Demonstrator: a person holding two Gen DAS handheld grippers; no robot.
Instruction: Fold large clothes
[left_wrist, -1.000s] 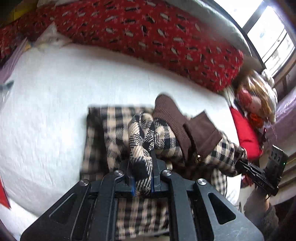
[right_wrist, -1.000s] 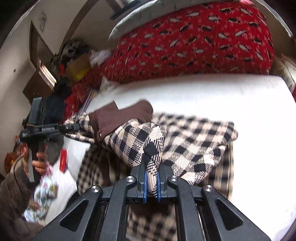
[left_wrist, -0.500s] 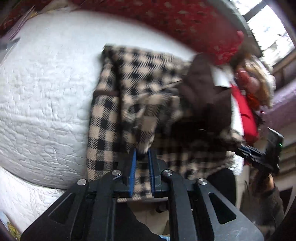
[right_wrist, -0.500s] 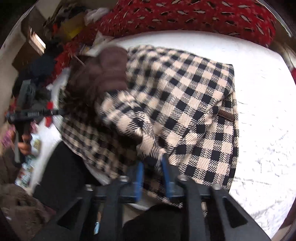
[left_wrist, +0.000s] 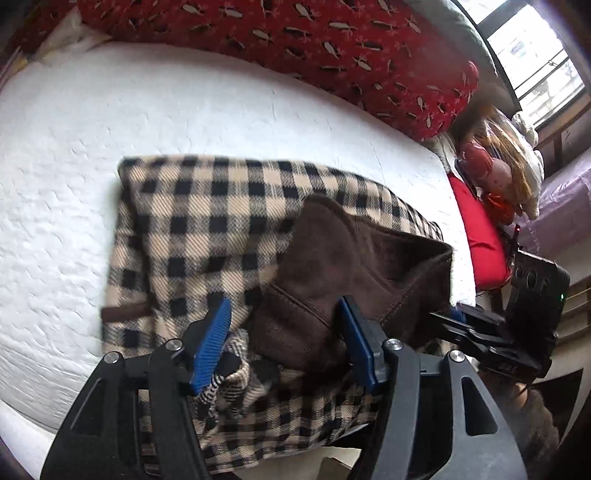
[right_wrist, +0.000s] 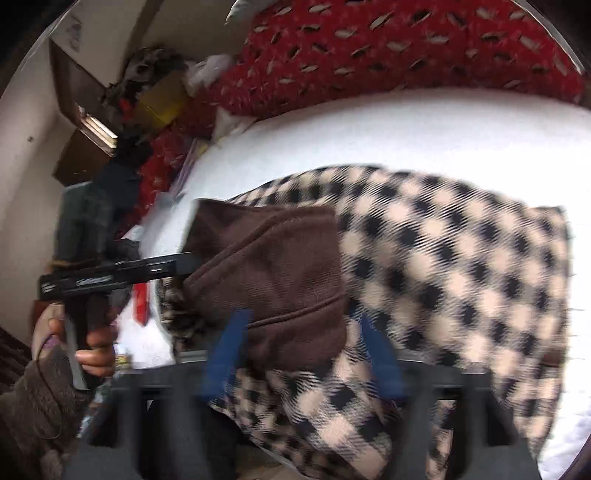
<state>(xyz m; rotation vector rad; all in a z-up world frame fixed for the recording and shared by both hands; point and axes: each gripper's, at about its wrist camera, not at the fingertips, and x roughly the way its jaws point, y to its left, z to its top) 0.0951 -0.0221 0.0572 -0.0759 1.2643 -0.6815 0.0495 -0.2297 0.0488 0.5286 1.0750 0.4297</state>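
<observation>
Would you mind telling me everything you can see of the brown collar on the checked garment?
The brown collar is a soft, fleecy dark-brown panel with stitched seams, part of the beige-and-black checked garment. It lies folded over on top of the checks, rumpled, toward the near edge of the white bedspread. The left gripper straddles its lower edge, jaws opening, pads clear of it. In the blurred right wrist view the collar sits just beyond the right gripper, whose jaws are closing.

Coat (left_wrist: 229, 221) flat on bed (left_wrist: 74, 155), ahead of left fingers (left_wrist: 212, 334). Collar (left_wrist: 332, 266) on coat, between both fingers. Pillow (left_wrist: 295, 44) behind coat, along bed's far edge. Right gripper (left_wrist: 458, 325) right of collar.
</observation>
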